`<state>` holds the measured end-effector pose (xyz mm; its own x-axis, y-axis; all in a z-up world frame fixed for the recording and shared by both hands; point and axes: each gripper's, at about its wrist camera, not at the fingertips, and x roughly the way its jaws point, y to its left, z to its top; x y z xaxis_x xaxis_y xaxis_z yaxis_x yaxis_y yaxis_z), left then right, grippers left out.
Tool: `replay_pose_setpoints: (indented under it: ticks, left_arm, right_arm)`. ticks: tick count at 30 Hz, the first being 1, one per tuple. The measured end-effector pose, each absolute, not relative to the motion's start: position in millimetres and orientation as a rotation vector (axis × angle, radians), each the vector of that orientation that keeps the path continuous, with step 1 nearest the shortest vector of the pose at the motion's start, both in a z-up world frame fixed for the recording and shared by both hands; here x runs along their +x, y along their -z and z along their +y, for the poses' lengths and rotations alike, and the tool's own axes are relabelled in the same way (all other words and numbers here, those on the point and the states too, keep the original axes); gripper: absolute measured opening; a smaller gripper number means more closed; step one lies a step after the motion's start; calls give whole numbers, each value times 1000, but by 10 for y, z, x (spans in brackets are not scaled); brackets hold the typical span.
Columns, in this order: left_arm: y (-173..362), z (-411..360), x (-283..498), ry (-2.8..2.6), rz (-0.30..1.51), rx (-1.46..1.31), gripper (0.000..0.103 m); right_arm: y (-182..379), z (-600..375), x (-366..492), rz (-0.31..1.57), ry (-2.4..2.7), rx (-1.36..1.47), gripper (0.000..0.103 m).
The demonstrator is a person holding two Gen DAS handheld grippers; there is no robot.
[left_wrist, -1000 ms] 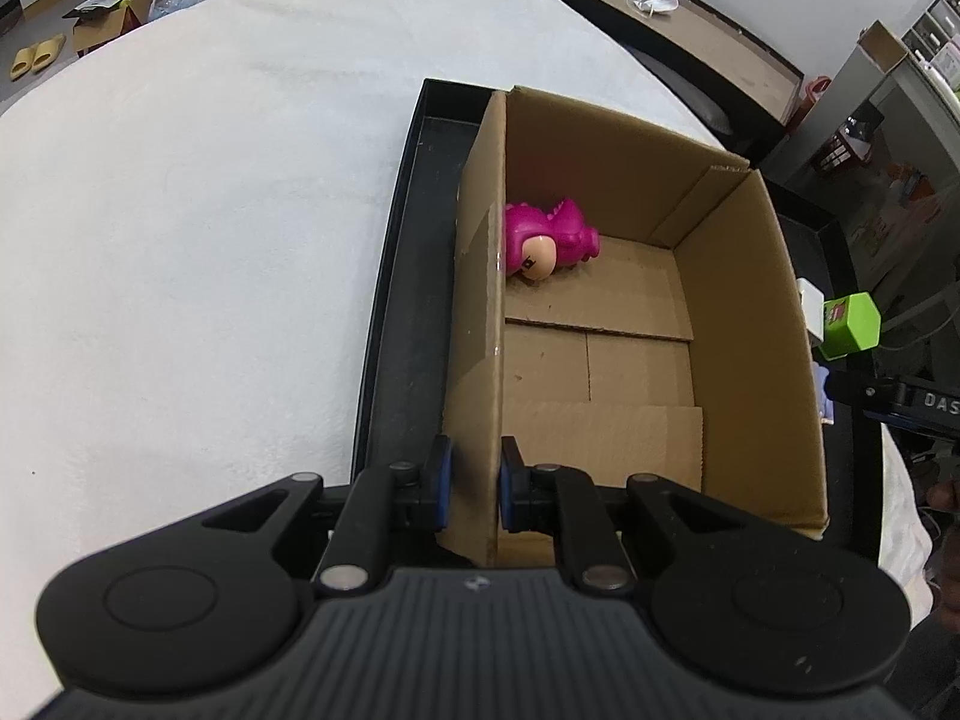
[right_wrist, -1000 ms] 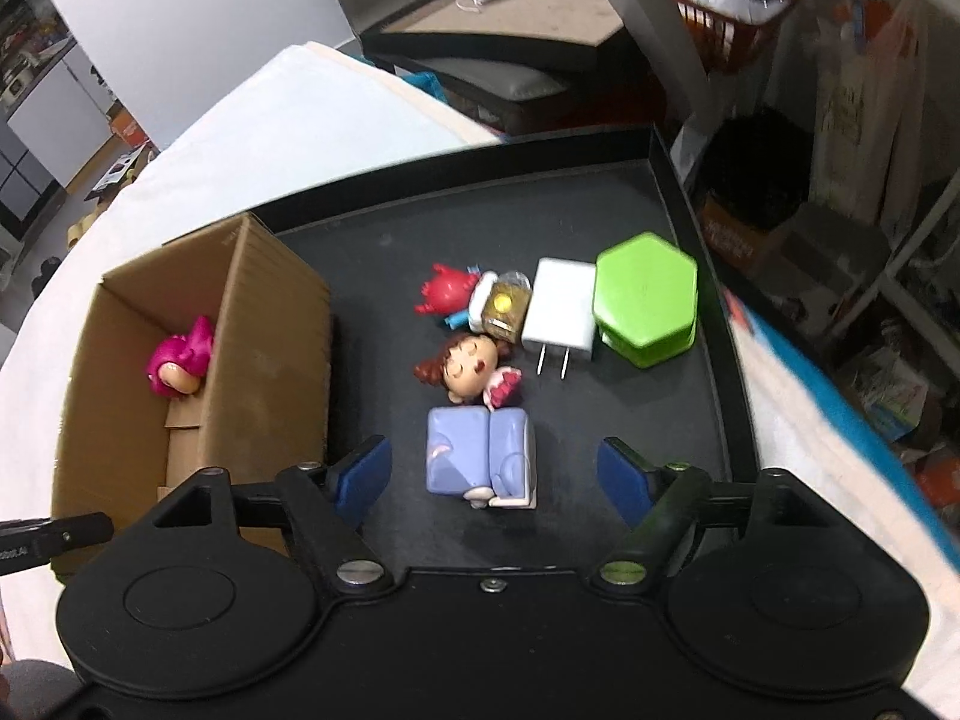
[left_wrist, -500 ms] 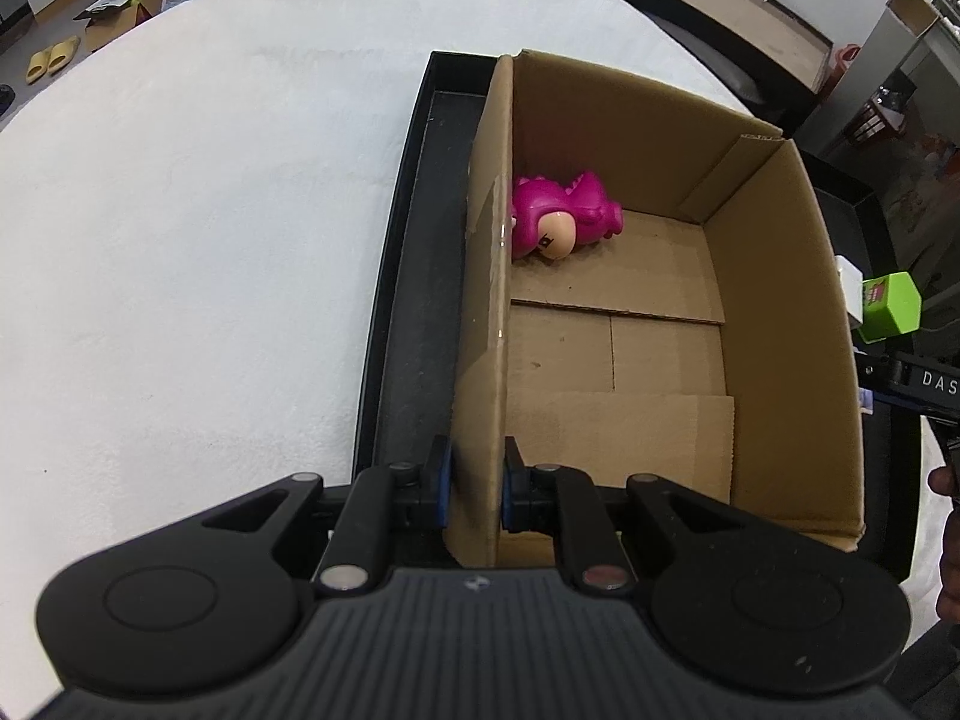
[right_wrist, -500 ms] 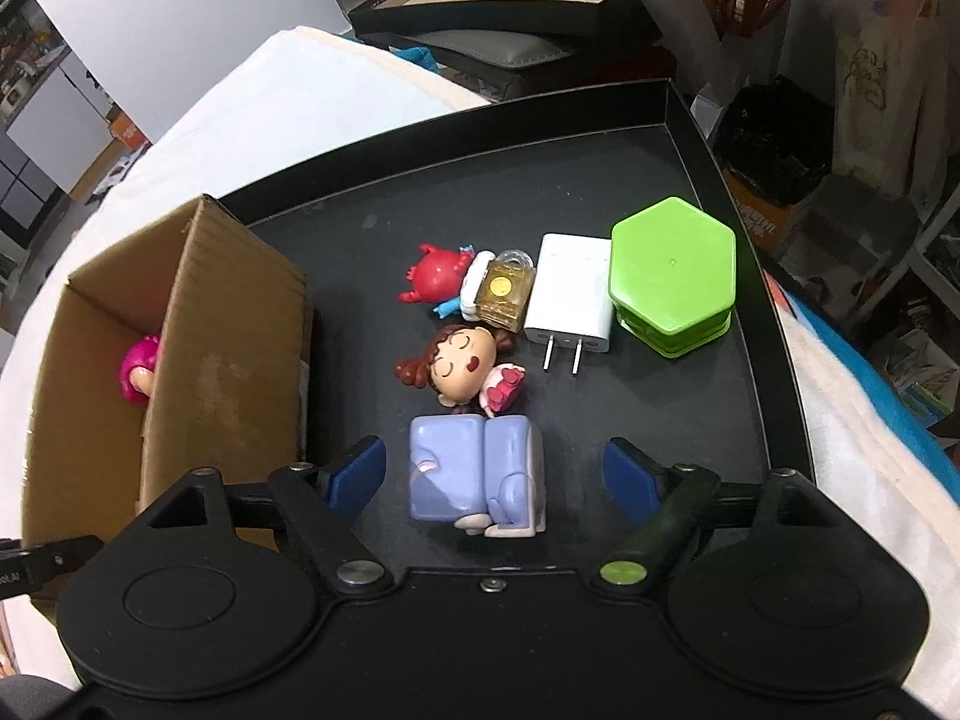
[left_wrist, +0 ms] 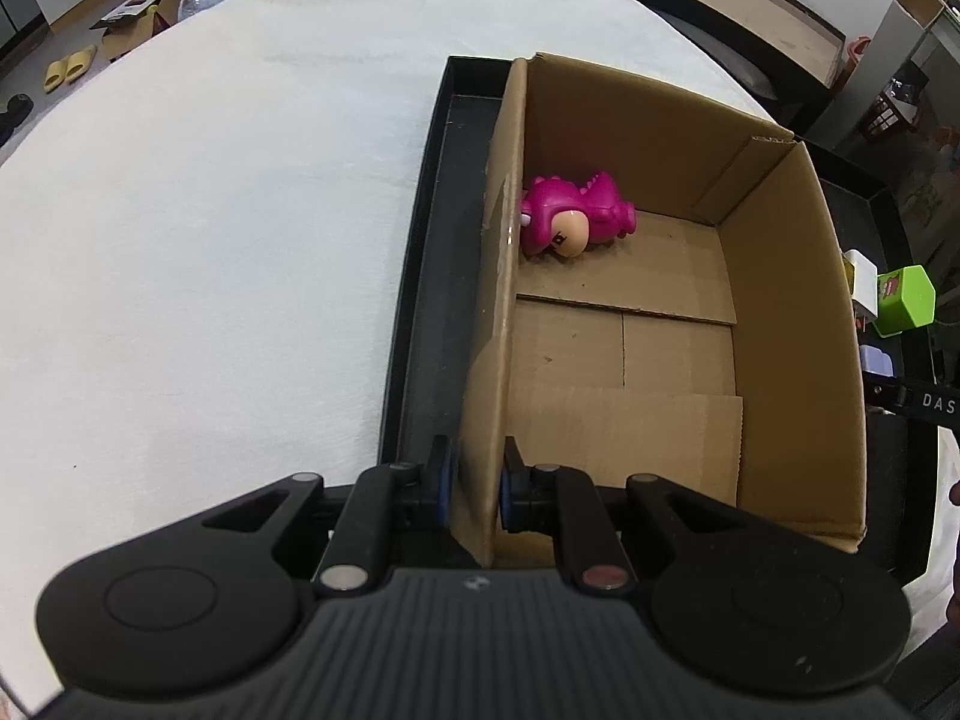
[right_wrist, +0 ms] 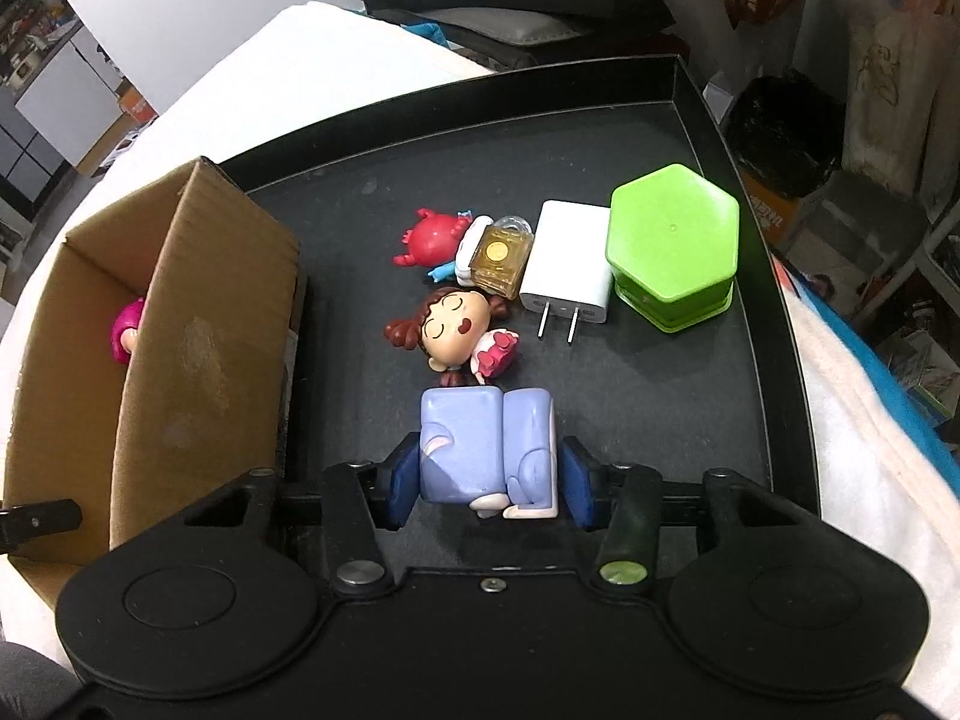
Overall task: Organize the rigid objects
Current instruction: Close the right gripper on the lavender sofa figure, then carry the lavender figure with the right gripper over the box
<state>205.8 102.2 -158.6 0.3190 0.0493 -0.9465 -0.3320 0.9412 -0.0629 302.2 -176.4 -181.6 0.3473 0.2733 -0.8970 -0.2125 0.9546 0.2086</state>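
Since a moment ago, right gripper jaws have closed onto the lavender block toy at six o'clock; left gripper pinches the cardboard box wall. Lift straight, clearing the doll.

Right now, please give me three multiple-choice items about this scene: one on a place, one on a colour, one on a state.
1. Where does the pink toy lie?
A. on the tray beside the charger
B. inside the cardboard box
C. on the white cloth

2. What colour is the hexagonal container?
A. green
B. red
C. blue

3. What does the right gripper have between its pads?
A. the white charger
B. nothing
C. the lilac figure

Answers: 1 B, the toy rests on the box floor by the left wall. 2 A, its top and sides are bright green. 3 C, the jaws have just been closing and both blue pads press the figure's sides.
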Motion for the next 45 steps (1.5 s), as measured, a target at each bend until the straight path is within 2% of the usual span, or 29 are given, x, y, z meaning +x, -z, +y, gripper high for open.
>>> replay_pose_setpoints:
  ticks: [24,45]
  left_arm:
    - [1520,1038,1848,-239,1167,-319,12]
    - [1552,1150,1788,-212,1129,-395,13]
  right_arm:
    - [1430,-1808,2791,1116,-305,56,45]
    - [960,-1414,2790,1031,-331,14,45]
